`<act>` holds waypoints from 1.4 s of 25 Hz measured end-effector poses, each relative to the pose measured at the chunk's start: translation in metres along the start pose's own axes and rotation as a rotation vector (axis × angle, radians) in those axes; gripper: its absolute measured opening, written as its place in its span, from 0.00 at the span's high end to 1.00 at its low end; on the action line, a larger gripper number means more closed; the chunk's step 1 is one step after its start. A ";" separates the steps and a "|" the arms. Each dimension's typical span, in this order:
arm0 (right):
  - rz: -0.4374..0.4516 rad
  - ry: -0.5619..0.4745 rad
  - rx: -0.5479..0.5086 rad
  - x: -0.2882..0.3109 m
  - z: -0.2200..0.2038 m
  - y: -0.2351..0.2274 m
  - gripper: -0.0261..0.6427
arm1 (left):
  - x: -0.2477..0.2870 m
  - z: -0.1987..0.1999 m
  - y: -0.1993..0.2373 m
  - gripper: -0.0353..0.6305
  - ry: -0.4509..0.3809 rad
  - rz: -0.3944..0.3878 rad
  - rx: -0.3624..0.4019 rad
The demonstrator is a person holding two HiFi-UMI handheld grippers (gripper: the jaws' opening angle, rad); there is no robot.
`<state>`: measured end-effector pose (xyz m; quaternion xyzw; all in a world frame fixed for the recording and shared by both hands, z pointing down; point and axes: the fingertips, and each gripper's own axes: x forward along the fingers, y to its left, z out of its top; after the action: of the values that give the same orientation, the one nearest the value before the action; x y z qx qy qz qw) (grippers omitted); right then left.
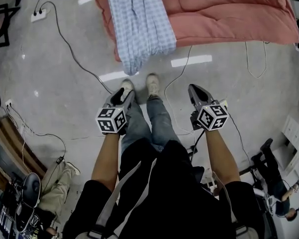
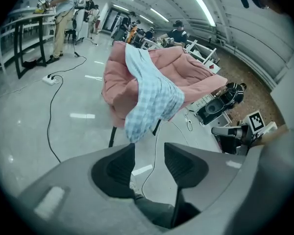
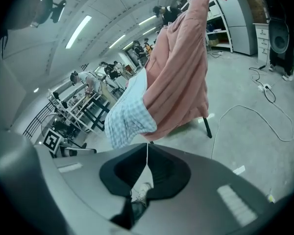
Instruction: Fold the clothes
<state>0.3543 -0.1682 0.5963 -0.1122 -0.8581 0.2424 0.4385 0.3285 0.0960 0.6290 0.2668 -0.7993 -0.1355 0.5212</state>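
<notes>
A blue checked garment (image 1: 142, 24) hangs over the front edge of a table covered by a pink quilt (image 1: 229, 9), its hem dangling toward the floor. Both grippers are held low, well short of the table, above the person's shoes. My left gripper (image 1: 123, 94) points at the garment (image 2: 154, 99); its jaws stand apart with nothing between them (image 2: 149, 148). My right gripper (image 1: 195, 89) is shut, its pads meeting with nothing held (image 3: 147, 148). From that side the garment (image 3: 125, 116) shows left of the quilt (image 3: 181, 77).
Cables trail over the grey floor, with a white power strip (image 1: 39, 15) at the far left. A black table leg (image 2: 111, 137) shows under the quilt. White shelving (image 1: 295, 133) stands at the right; other people and workbenches (image 2: 27, 38) are further off.
</notes>
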 end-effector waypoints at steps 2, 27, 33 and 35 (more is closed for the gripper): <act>0.001 -0.014 -0.001 -0.003 0.009 0.010 0.94 | -0.009 0.013 -0.002 0.65 -0.014 -0.004 0.012; -0.223 -0.199 0.064 0.112 0.143 0.173 0.95 | -0.093 0.339 0.098 0.74 -0.004 -0.269 0.520; -0.360 -0.373 0.214 0.108 0.167 0.201 0.95 | -0.090 0.415 0.098 0.74 0.081 -0.386 0.729; -0.420 -0.426 0.283 0.096 0.158 0.209 0.95 | -0.084 0.424 0.084 0.74 0.130 -0.447 0.809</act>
<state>0.1657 -0.0001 0.4771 0.1823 -0.8928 0.2815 0.3006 -0.0524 0.1866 0.4285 0.6221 -0.6765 0.0950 0.3825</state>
